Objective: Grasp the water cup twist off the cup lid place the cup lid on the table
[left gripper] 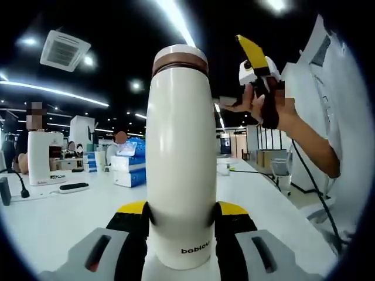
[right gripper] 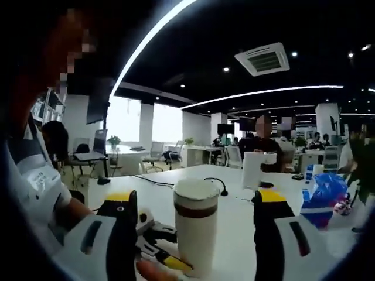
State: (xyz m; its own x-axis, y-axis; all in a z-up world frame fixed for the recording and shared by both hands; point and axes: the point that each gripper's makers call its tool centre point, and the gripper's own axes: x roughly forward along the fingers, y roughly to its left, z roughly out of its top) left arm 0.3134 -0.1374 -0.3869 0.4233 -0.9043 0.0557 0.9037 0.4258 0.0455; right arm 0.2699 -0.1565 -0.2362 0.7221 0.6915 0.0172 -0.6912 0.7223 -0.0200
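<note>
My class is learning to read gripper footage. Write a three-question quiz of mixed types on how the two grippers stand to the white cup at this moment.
1. True or false: the left gripper is clamped on the white water cup.
2. Multiple choice: the cup lid is (A) on the cup, (B) lying on the table, (C) held in the right gripper's jaws.
3. Short answer: how do the jaws of the right gripper stand?

Key
1. True: its jaws press both sides of the cup's lower body.
2. A.
3. Spread wide apart, either side of the cup's top, not touching it.
</note>
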